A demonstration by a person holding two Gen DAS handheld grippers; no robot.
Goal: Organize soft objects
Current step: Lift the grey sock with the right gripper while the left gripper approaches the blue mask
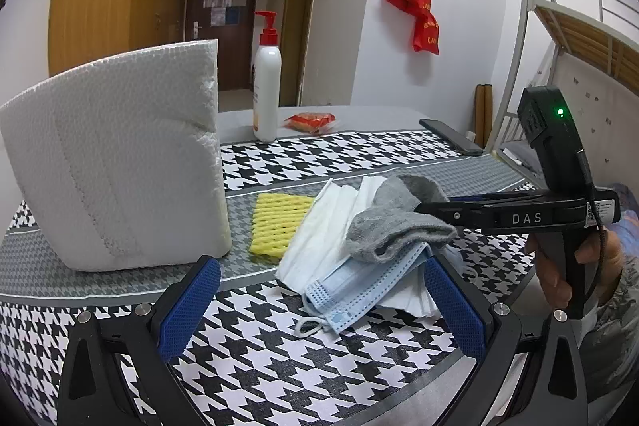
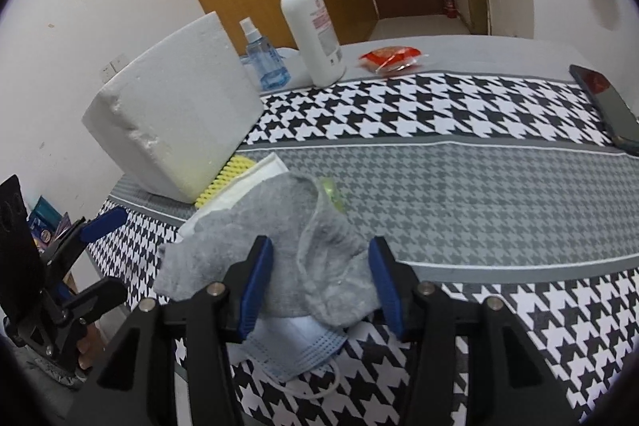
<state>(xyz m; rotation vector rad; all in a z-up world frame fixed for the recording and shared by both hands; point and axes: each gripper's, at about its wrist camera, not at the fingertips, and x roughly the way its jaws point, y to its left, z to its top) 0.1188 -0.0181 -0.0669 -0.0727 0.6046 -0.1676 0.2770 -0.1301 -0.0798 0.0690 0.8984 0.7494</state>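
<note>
Now my right tongs [image 2: 319,282] stand at the grey sock [image 2: 279,246], their blue pads apart on either side of its bunched cuff; from the left camera the fingers look closer on the fabric, so I cannot tell whether they have it pinched or only bracket it. The sock lies on top of the pile, over a blue face mask [image 1: 351,290] and white folded masks [image 1: 327,226], with the yellow foam net [image 1: 275,222] just beside them against the white foam block [image 1: 116,162]. I judge the soft things are being gathered into one stack near the desk's [image 2: 479,186] front edge, which is why the sock sits crosswise on the masks. My left tongs [image 1: 319,310] hang wide and empty just in front of the pile, ready to steady it. No bin or box for the pile shows. A pump bottle [image 2: 311,26], a spray bottle [image 2: 263,58], a red packet [image 2: 391,58] and a phone [image 2: 607,102] stand well apart.
</note>
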